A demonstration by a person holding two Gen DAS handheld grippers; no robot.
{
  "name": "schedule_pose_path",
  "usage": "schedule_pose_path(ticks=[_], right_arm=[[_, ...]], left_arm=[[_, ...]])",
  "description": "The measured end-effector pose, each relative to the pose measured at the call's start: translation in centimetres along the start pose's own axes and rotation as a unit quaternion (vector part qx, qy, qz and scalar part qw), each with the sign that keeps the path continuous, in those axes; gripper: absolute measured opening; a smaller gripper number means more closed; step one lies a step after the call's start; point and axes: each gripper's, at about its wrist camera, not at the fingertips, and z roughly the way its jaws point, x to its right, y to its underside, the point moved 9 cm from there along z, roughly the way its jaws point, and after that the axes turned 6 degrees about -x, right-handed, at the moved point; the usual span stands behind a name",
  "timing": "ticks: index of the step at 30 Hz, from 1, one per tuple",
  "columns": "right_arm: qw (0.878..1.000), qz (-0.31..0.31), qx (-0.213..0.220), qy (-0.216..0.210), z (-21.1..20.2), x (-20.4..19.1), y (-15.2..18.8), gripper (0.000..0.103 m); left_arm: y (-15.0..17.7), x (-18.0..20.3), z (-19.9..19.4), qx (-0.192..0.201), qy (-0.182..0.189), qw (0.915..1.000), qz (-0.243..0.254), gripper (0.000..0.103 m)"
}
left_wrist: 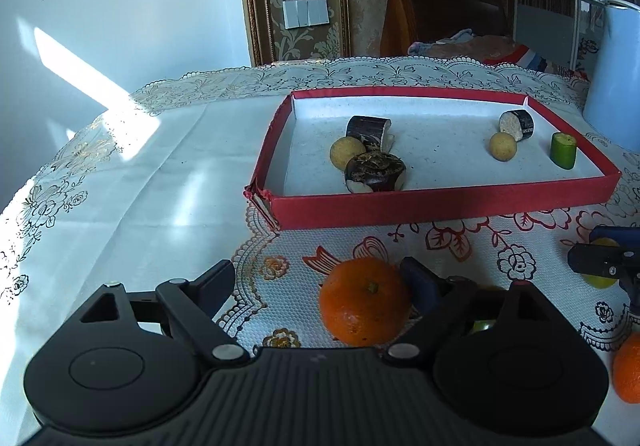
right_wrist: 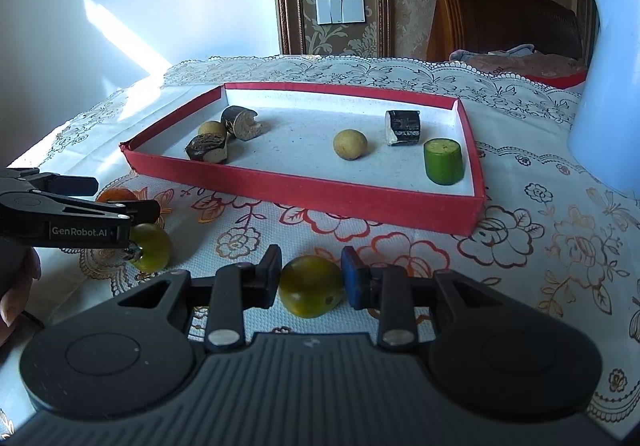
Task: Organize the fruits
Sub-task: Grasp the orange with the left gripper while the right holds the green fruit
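A tangerine (left_wrist: 366, 302) lies on the flowered mat between the fingers of my left gripper (left_wrist: 320, 282). The jaws are open wide: the blue right pad is close beside the fruit, the left finger well clear of it. My right gripper (right_wrist: 312, 278) is shut on a yellow-green fruit (right_wrist: 310, 292) just above the mat. The red tray (left_wrist: 440, 205) behind holds dark cut pieces, two small yellow balls and a green cut piece (right_wrist: 443, 161). In the right wrist view the left gripper (right_wrist: 124, 197) stands at the left edge, around the tangerine (right_wrist: 116, 195).
Another green fruit (right_wrist: 152, 246) lies by the left gripper, and a second tangerine (left_wrist: 630, 370) at the mat's right. A pale blue jug (right_wrist: 608, 105) stands right of the tray. The table edge curves away on the left. A hand (right_wrist: 16, 286) shows at the lower left.
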Motion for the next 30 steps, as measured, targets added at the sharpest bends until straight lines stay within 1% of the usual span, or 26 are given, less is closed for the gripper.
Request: schedule_pose_path(ticks=[3,6,14,16,17,19,20,23,26,30], right_arm=[[1.0,-0.005,-0.002,0.004,0.1,-0.08,0.08,0.032],[1.0,-0.003,-0.009,0.005,0.3,0.07,0.21,0.033],[1.0,-0.006,-0.014,0.004,0.47,0.11,0.38,0.035],[1.0,-0.01,-0.016,0.0,0.43,0.05,0.45,0.038],[1.0,-0.012,-0.016,-0.002,0.4,-0.01,0.49,0.04],[1.0,-0.016,-0.018,0.005,0.47,-0.07,0.58,0.052],[1.0,-0.017,-0.019,0.008,0.54,-0.05,0.62,0.06],[1.0,-0.014,-0.018,0.008,0.52,0.02,0.62,0.06],[1.0,-0.01,-0.016,0.008,0.45,0.2,0.57,0.057],[1.0,-0.005,-0.015,0.008,0.36,0.39,0.56,0.055]], left_arm=[[0.25,0.39,0.41,-0.012,0.009,0.9999,0.005,0.09],[0.27,0.54,0.26,-0.006,0.001,0.9999,0.012,0.091],[0.19,0.26,0.3,-0.009,0.003,0.9999,0.009,0.091],[0.25,0.03,0.26,-0.012,0.005,0.9999,0.003,0.09],[0.27,-0.06,0.22,-0.013,0.008,0.9999,0.001,0.09],[0.35,-0.12,0.17,-0.014,0.011,0.9998,0.0,0.09],[0.37,-0.09,0.18,-0.014,0.009,0.9999,0.001,0.09],[0.41,0.09,0.12,-0.011,0.002,0.9999,0.007,0.09],[0.38,0.05,0.09,-0.011,0.001,0.9999,0.008,0.09],[0.42,-0.41,-0.07,-0.013,0.011,0.9998,-0.004,0.09]])
